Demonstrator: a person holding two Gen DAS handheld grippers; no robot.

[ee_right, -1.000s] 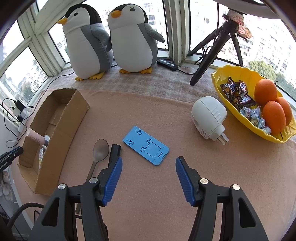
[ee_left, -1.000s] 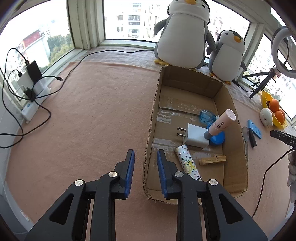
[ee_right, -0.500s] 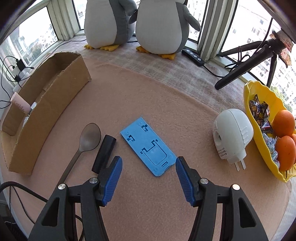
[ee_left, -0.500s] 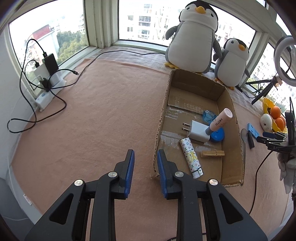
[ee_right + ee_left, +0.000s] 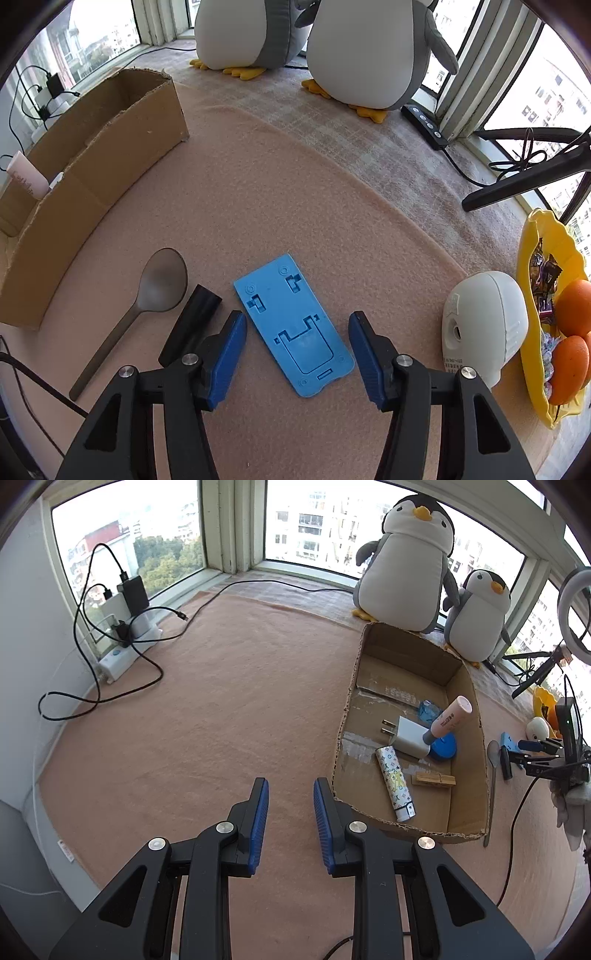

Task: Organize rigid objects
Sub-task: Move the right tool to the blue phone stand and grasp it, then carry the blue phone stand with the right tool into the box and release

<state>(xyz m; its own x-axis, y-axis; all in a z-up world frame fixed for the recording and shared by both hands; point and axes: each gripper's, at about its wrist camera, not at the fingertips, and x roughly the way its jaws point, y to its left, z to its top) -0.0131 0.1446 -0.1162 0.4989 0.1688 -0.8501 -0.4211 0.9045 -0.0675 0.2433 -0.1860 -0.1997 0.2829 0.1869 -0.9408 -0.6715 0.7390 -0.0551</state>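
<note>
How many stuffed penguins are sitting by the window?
2. The bigger penguin sits at the window behind the cardboard box; the smaller penguin sits right beside it, toward the ring light.

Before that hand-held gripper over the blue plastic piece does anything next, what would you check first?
1. Blue plastic stand lies flat between the jaws of the right hand-held gripper: ok.
2. Jaws, which have just been closing a little, not yet touching it: ok.
3. Black tube crowds one jaw: not ok.
4. Spoon clear of the jaws: ok.
5. Cardboard box has free floor: ok.
6. Left hand-held gripper empty: ok.
</note>
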